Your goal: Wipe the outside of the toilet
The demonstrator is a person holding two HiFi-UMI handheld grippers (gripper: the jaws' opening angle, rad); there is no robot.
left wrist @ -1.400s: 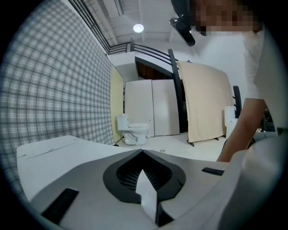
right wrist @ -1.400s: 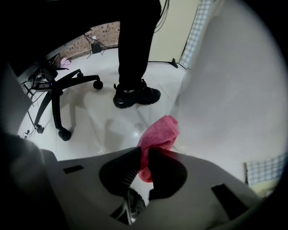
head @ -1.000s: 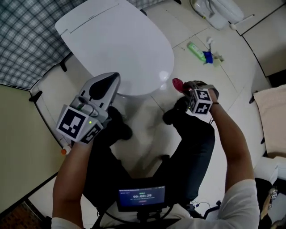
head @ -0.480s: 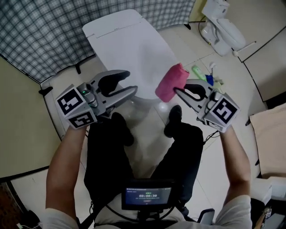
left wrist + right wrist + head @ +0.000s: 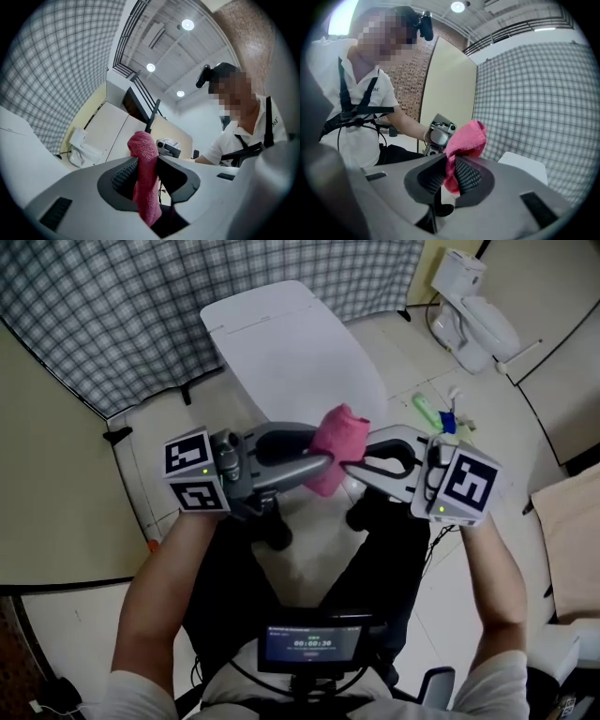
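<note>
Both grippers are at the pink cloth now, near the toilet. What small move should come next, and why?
Probably open the jaws of the right gripper. The pink cloth sits in both grippers: the right one is shut on it, and the jaws of the left gripper have just been closing and seem to press it too. Then the left could carry it to the toilet alone.

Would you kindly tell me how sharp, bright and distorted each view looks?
Head view: evenly lit, sharp, pink cloth crisp. Left gripper view: strong fisheye, dark corners, ceiling lights glaring. Right gripper view: same fisheye, mosaic patch upper left.
</note>
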